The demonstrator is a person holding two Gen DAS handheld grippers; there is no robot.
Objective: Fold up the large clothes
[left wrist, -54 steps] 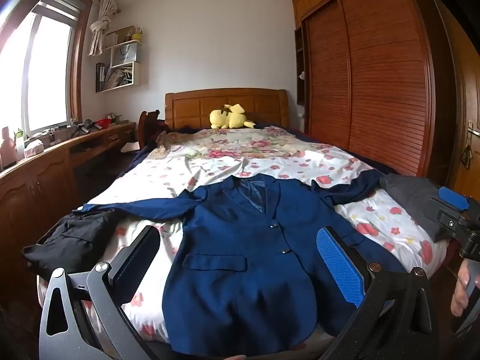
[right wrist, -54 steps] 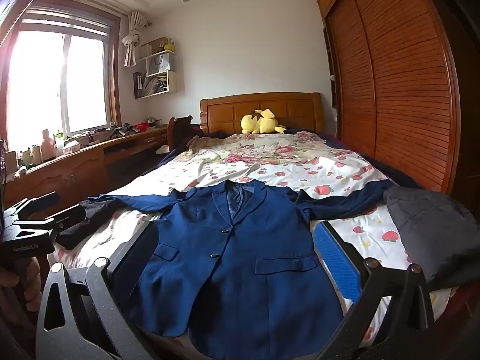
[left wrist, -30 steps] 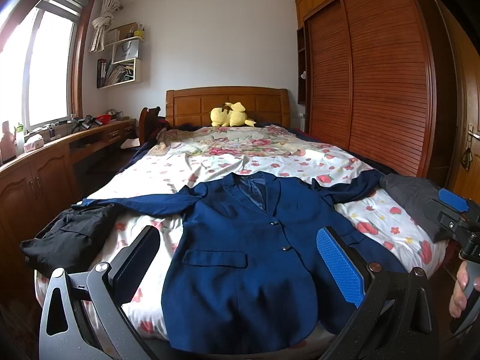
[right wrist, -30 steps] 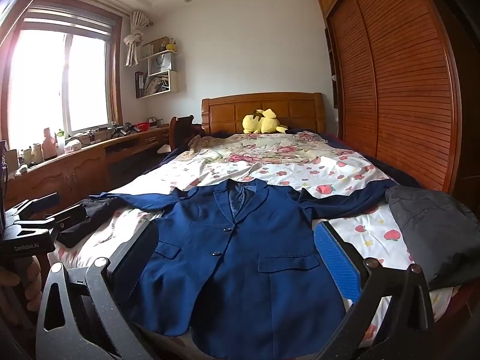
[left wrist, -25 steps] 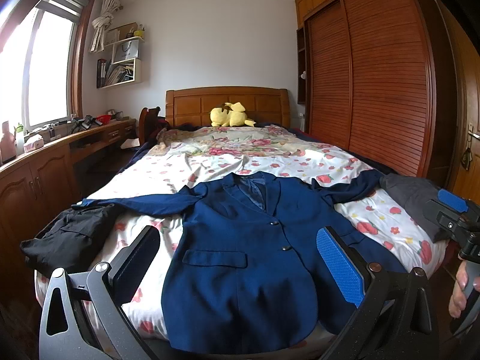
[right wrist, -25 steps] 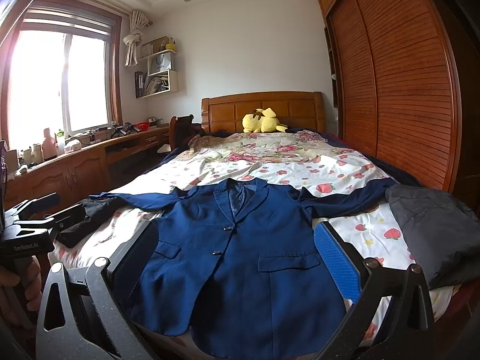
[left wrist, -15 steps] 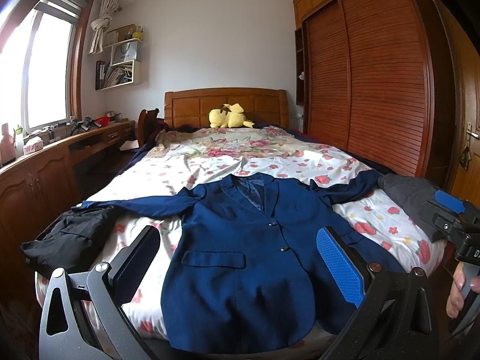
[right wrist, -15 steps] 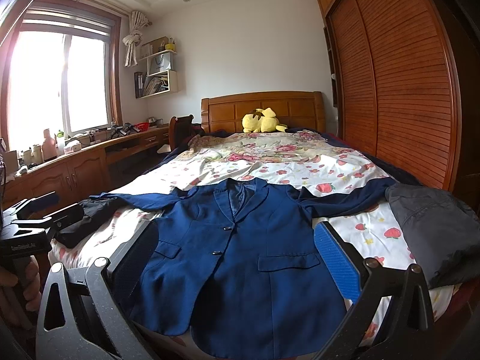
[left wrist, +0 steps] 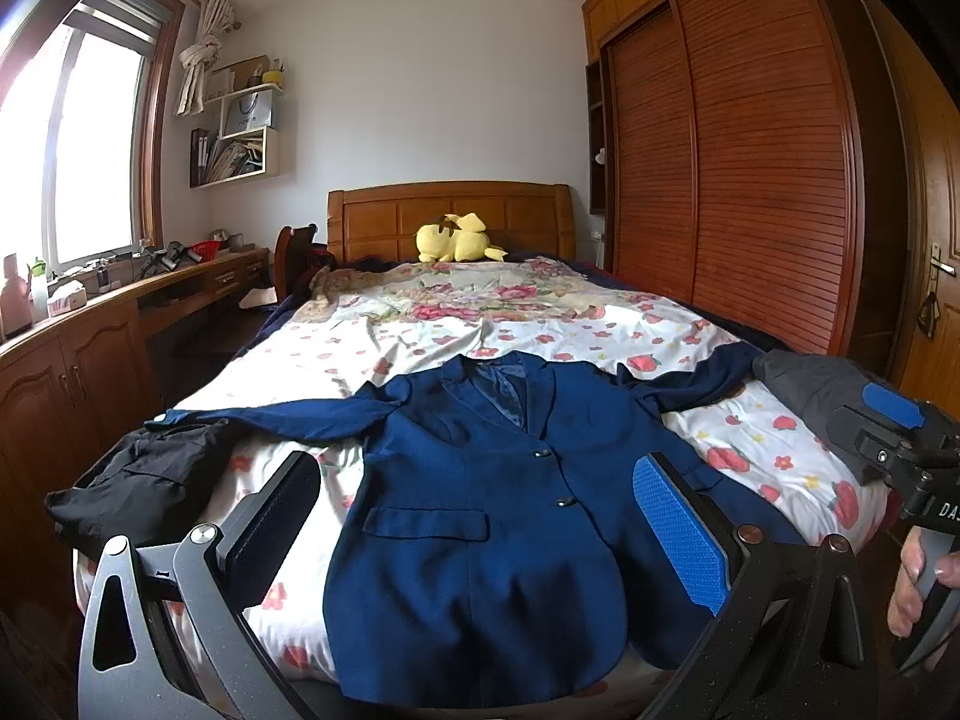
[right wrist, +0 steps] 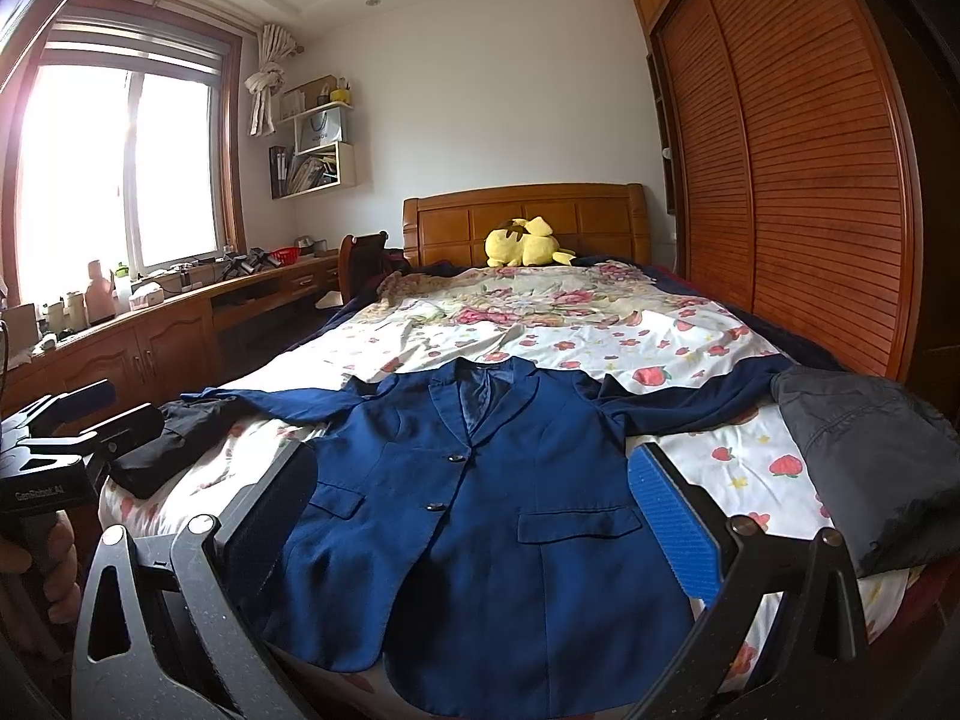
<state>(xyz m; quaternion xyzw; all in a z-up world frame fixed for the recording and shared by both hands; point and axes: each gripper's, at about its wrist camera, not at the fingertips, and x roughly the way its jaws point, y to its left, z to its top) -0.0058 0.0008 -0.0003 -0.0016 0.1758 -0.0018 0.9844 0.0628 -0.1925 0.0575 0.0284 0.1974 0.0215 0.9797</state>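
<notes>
Both the left claw [left wrist: 480,534] and the right claw [right wrist: 474,522] hang spread wide and empty above the foot edge of the floral-sheeted bed [left wrist: 540,330], barely shifted from a moment ago. The dark blue buttoned suit jacket [left wrist: 498,498] lies flat there, sleeves outstretched toward both side edges.

A dark blue suit jacket [left wrist: 480,510] lies flat on the bed, front side up, not yet folded. Its collar points to the headboard and its hem hangs a little over the near edge. Two dark buttons sit down the middle, and a flap pocket is on each side. Both sleeves are spread outward, one to the left, one to the right.
</notes>
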